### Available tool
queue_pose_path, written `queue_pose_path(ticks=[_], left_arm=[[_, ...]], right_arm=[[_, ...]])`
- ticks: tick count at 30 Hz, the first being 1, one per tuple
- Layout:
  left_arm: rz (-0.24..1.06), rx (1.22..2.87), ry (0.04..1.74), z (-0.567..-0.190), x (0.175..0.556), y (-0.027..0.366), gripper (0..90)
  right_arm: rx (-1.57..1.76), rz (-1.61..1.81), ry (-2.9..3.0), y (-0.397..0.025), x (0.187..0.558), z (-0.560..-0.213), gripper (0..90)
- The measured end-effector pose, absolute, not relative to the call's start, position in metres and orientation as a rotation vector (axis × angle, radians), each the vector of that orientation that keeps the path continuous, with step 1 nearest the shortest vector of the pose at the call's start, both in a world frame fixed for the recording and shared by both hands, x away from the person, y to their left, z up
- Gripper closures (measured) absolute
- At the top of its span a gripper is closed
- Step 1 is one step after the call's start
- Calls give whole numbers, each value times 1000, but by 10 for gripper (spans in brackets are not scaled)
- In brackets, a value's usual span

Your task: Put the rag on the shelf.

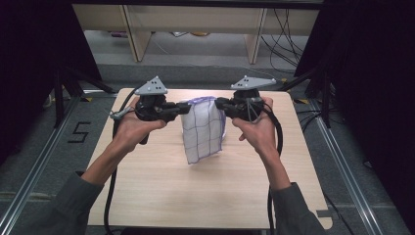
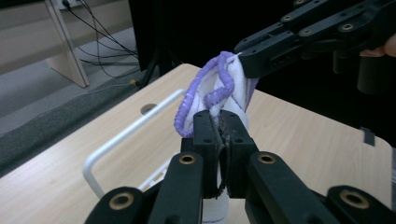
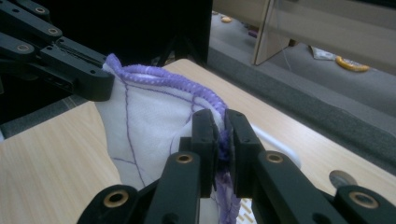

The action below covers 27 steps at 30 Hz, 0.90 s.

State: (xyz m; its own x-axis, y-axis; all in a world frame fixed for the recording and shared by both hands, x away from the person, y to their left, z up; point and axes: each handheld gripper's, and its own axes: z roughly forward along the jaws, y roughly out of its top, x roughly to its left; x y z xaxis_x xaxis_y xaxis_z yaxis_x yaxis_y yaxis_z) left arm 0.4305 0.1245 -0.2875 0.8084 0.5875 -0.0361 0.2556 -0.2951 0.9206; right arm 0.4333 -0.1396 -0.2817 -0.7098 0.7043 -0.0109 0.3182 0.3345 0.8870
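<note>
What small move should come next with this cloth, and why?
Probably draw the two grippers a little apart to stretch the top edge. The left gripper and right gripper each pinch the purple hem of the cloth, held above the table, and between them the hem sags in loops, so the cloth hangs bunched rather than flat.

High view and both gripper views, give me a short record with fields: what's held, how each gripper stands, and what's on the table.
held thing: white cloth with purple grid lines and purple trim, hanging down
cloth bottom: at the table, contact unclear
left gripper: shut on the cloth's top edge, left side
right gripper: shut on the cloth's top edge, right side
cloth top: pulled between the two grippers
also on table: white rack beneath the cloth, partly hidden
hands: one on each gripper
</note>
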Motion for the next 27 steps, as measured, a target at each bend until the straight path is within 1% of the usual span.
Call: queue_pose_path(ticks=[12,27], left_arm=[[409,1861,684,-269,460,127,860],[449,1835,714,-256,481,127,859]], right_arm=[[970,1321,2182,-135,456,-259,833],[986,1327,2138,-130,476,-249,833]])
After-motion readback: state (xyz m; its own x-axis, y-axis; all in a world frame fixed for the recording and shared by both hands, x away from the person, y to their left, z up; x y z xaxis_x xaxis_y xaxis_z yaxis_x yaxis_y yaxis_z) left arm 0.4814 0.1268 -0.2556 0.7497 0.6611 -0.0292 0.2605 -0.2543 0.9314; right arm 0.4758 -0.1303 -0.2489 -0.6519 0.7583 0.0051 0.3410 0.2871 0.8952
